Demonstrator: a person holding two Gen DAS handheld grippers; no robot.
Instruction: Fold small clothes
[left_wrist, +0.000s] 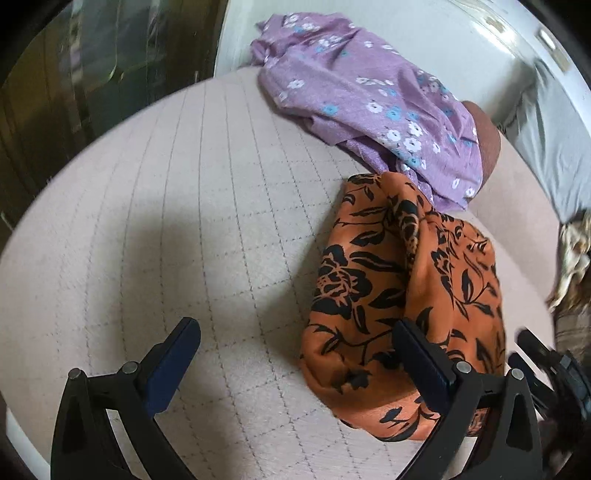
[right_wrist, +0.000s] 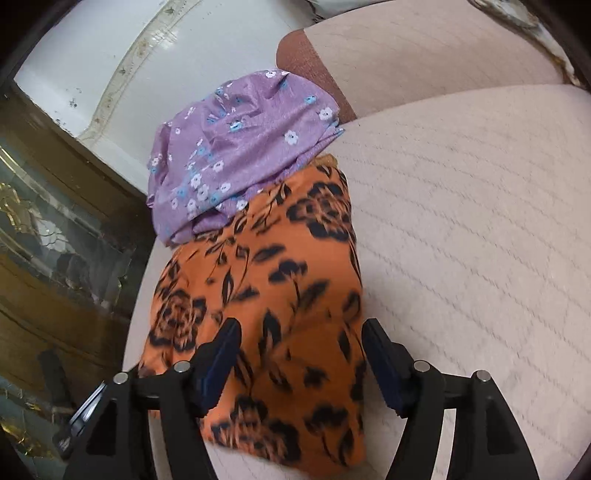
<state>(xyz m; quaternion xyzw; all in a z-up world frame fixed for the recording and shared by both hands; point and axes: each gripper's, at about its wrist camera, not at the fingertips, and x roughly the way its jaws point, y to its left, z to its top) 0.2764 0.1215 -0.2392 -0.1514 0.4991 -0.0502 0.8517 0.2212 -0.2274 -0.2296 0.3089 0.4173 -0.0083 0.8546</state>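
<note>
Orange floral cloth (right_wrist: 266, 295) sits folded right under the right gripper (right_wrist: 301, 354), jaws spread and clear of it, near the cushion's (right_wrist: 461, 240) left edge. Purple floral cloth (right_wrist: 236, 162) overlaps its far end. Only the left view shows the left gripper (left_wrist: 295, 350), wide open and empty over bare cushion.

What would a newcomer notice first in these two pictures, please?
The bright orange cloth with black flower print catches the eye first, folded on the pale quilted cushion beneath the open right tongs. Just beyond it, overlapping its far edge, lies a crumpled lilac cloth with small white and blue flowers.
</note>
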